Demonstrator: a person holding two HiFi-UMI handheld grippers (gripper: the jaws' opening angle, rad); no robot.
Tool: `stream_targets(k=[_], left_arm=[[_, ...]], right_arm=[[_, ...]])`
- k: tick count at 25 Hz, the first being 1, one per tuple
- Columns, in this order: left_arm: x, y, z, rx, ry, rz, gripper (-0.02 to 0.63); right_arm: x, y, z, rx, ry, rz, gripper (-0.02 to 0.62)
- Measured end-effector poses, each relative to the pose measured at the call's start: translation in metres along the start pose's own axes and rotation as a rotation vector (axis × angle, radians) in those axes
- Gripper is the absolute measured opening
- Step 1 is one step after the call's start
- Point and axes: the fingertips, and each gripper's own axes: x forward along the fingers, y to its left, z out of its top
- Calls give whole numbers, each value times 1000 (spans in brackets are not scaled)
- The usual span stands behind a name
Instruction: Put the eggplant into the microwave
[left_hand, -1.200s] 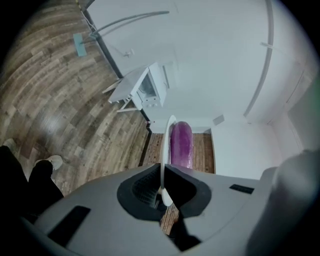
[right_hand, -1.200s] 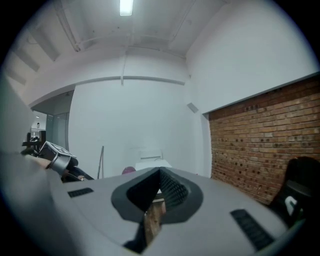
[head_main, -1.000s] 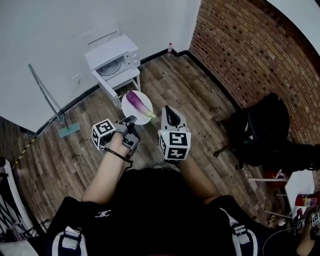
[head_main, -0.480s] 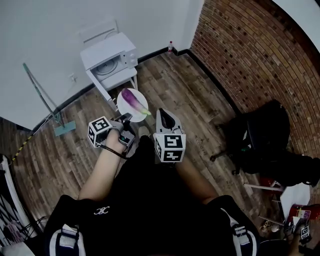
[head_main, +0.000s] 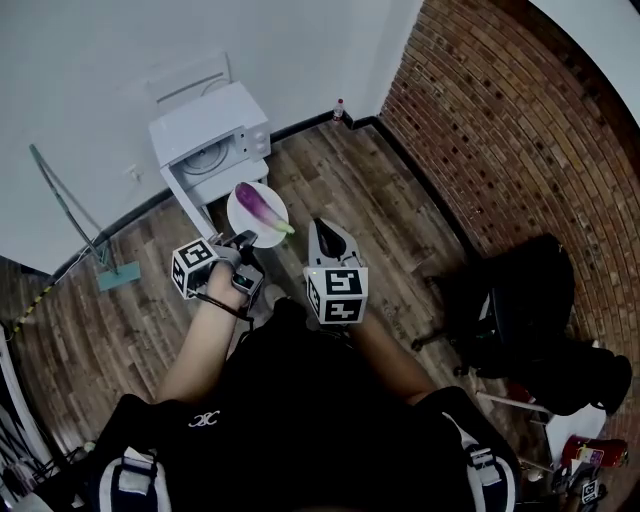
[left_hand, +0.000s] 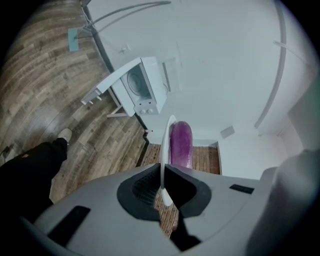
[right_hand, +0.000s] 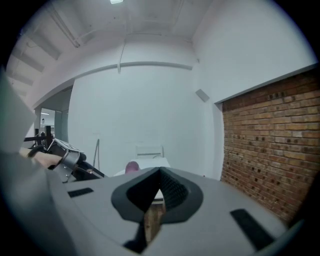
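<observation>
A purple eggplant (head_main: 258, 204) lies on a white plate (head_main: 243, 222). My left gripper (head_main: 246, 240) is shut on the plate's near rim and carries it level above the wooden floor. From the left gripper view the plate (left_hand: 167, 145) stands edge-on between the jaws, the eggplant (left_hand: 180, 144) behind it. The white microwave (head_main: 208, 135) sits ahead on a white stand, its door (head_main: 184, 196) swung open and the turntable showing. My right gripper (head_main: 322, 228) hangs beside the plate's right edge, shut with nothing in it. In the right gripper view the eggplant (right_hand: 131, 167) peeks over the jaws.
A mop (head_main: 70, 215) leans on the white wall left of the microwave. A small bottle (head_main: 339, 104) stands in the corner by the brick wall (head_main: 500, 130). A black chair with a bag (head_main: 520, 320) is at the right. The person's shoe (left_hand: 64, 134) shows on the floor.
Both grippers and the plate with the eggplant have moved forward toward the microwave, which now sits closer. The grip on the plate is unchanged.
</observation>
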Motion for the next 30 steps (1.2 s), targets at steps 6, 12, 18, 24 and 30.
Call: stream_targets(k=[6, 12, 18, 24, 30], left_arm=[[46, -24, 57, -15, -19, 14, 17], [85, -42, 117, -4, -47, 13, 17], [108, -53, 162, 20, -66, 10, 17], [110, -45, 193, -28, -131, 20, 17], [104, -31, 212, -80, -216, 36, 17]], right_arm=[[86, -13, 33, -16, 6, 23, 6], [171, -9, 51, -31, 27, 81, 6], [240, 8, 62, -37, 37, 145, 6], [279, 25, 56, -47, 79, 213, 6], [305, 48, 56, -64, 77, 326, 6]])
